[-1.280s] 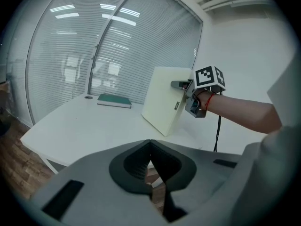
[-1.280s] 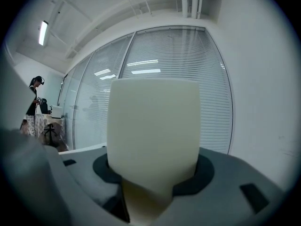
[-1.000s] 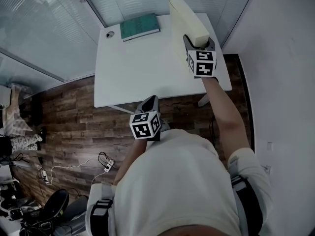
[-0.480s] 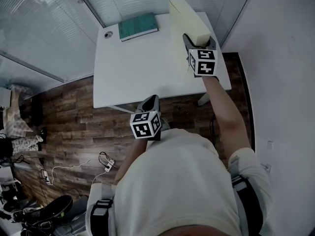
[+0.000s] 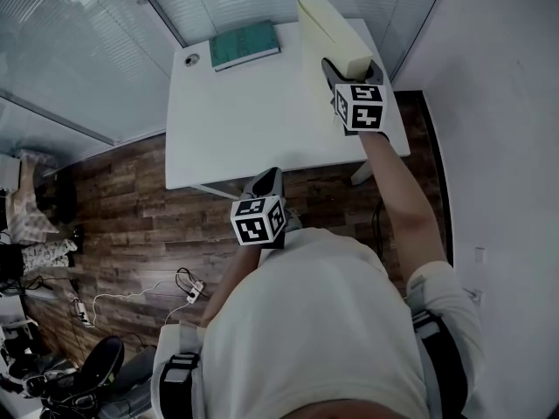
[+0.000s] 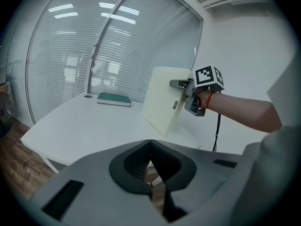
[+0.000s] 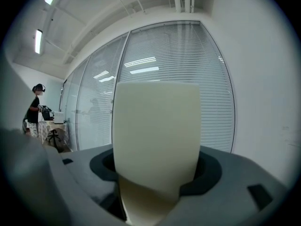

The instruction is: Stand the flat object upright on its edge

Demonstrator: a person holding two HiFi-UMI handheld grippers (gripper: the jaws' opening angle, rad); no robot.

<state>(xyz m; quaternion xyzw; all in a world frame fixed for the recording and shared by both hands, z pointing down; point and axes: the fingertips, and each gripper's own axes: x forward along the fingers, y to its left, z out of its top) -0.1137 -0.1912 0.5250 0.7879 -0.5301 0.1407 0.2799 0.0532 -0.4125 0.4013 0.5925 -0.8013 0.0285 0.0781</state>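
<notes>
Right gripper [image 5: 351, 70] jaws just been spreading, cream slab [image 5: 323, 20] between them, upright on table [image 5: 244, 120] far right. Withdraw straight, no nudge. Left gripper [image 5: 266, 178] pressed together, empty.

A green book [image 5: 247, 45] lies flat on the white table [image 5: 236, 120].

Shirt [image 5: 323, 321]: pale, short-sleeved; right sleeve [image 5: 432, 278] ended above the elbow. Dark straps [image 5: 179, 378] with grey buckles noted at both sides of the torso. Thin red cord [image 6: 207, 99] worn at the right wrist. Left gripper [image 6: 150, 141]: grey shell, black ribbed jaw lining, cube [image 5: 258, 221] marked with black-and-white squares.
</notes>
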